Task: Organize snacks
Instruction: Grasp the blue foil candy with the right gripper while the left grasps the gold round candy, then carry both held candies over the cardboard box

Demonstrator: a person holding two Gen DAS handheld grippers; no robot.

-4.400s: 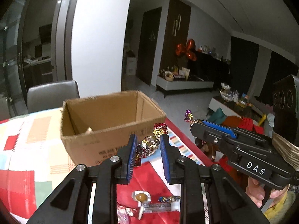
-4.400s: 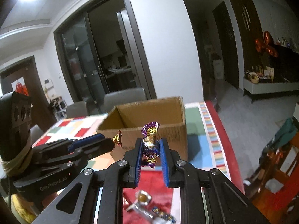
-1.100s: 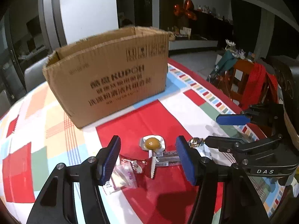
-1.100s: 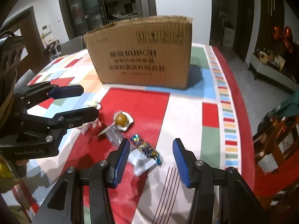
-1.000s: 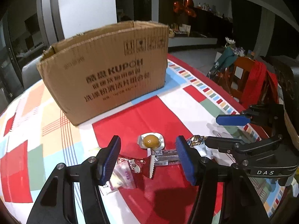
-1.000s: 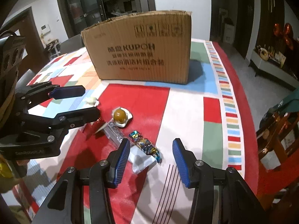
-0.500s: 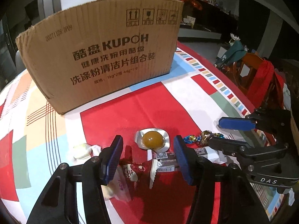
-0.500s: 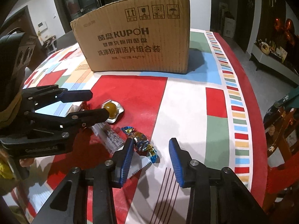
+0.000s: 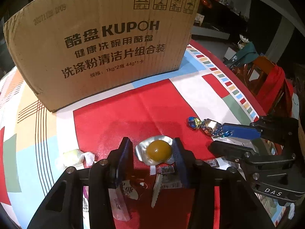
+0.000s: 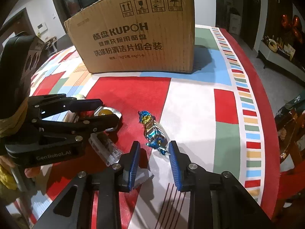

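The yellow jelly cup with its crinkled foil rim is lying on the red patch of the tablecloth, sitting between the closing jaws of the left gripper; the right pad looks about at the foil, the left not yet touching, so nothing is gripped. It is probably light and slippery, the foil soft, so pinching the firm dome across its middle seems safest. The right gripper is likewise closing around the tail of the blue foil-wrapped candy, not yet pressing; its twisted end may crumple or slip. Flat sachets are lying just under the left gripper, crowding it. The cardboard box is standing well behind, with open cloth between.
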